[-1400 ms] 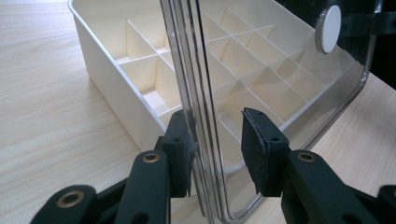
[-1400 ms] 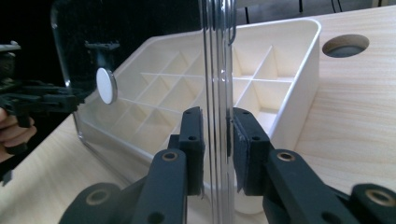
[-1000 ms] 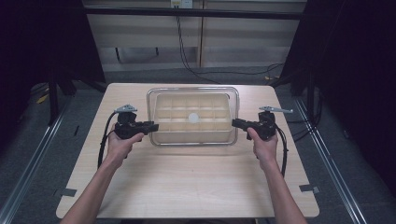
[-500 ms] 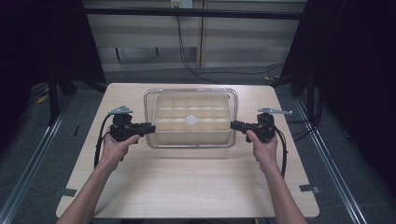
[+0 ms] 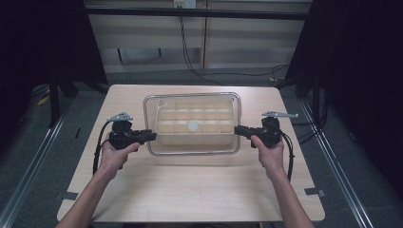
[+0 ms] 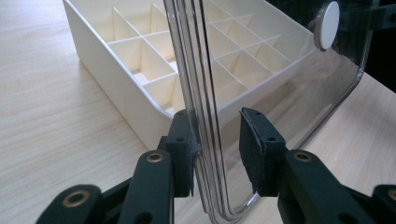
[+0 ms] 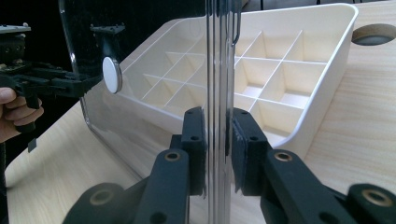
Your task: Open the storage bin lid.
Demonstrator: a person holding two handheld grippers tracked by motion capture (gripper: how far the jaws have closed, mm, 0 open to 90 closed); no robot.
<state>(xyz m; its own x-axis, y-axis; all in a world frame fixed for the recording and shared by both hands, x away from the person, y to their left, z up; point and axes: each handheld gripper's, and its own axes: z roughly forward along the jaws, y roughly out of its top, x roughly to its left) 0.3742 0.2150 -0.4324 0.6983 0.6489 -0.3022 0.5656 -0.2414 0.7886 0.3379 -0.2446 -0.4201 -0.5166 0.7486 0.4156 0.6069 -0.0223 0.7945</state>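
- Since the earlier frames, the clear lid [image 5: 192, 124] has been shifted slightly leftward over the white divided tray [image 5: 195, 122].
- The left gripper [image 5: 148, 136] is seen spread around the lid's left edge, one pad [image 6: 183, 140] touching.
- The right gripper [image 5: 239, 129] is pressed onto the lid's right edge above the table [image 5: 190, 190].

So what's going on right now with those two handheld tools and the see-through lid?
Left tool astride the clear lid edge, one pad off it. Right tool clamped on the opposite edge. Lid above the white divided tray. Nothing in the way.
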